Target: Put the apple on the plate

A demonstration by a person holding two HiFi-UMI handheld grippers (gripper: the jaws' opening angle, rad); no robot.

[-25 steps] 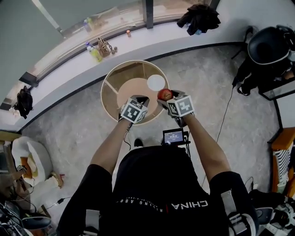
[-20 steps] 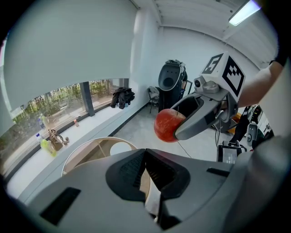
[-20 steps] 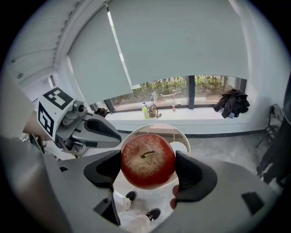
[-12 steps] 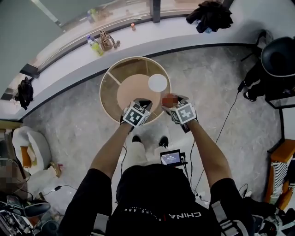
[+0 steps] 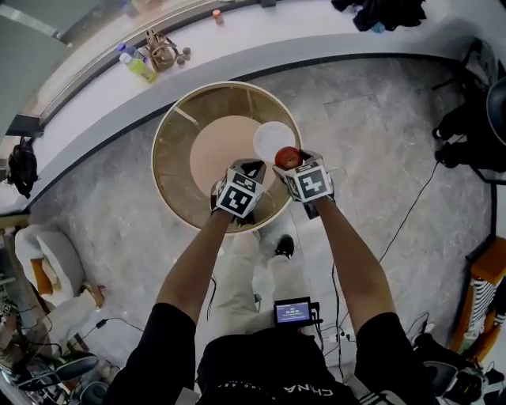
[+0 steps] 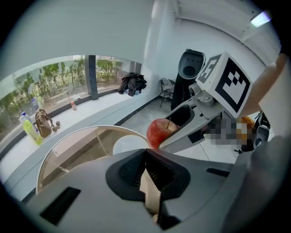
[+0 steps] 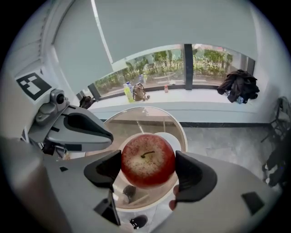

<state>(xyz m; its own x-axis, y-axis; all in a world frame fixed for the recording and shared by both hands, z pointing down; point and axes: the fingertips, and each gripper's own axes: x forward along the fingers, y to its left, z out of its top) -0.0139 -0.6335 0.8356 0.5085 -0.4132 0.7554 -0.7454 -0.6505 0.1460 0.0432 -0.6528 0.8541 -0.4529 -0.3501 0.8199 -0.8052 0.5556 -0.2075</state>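
Observation:
A red apple (image 5: pixel 288 157) sits clamped between the pads of my right gripper (image 5: pixel 288 164), held in the air over the near edge of the white plate (image 5: pixel 270 137). The plate lies on the right part of a round glass-topped table (image 5: pixel 178 170). In the right gripper view the apple (image 7: pixel 148 160) fills the gap of the right gripper (image 7: pixel 148 167), stem up, and the plate (image 7: pixel 171 136) shows just behind it. My left gripper (image 5: pixel 251 168) hovers beside it on the left, over the table's near rim. Its jaws (image 6: pixel 146 154) are shut with nothing between them; apple (image 6: pixel 158 132) and plate (image 6: pixel 128 145) lie ahead.
A long white window ledge (image 5: pixel 261 43) curves behind the table, with bottles and a small bag (image 5: pixel 158 51) on it and dark clothing (image 5: pixel 386 11) at the right. A cable (image 5: pixel 403 221) runs over the grey floor. A small screen device (image 5: pixel 294 311) sits near the person's waist.
The person has stepped up to the table. Both grippers have moved forward over it, and the apple, still held, has come from the table's rim to the plate's near edge.

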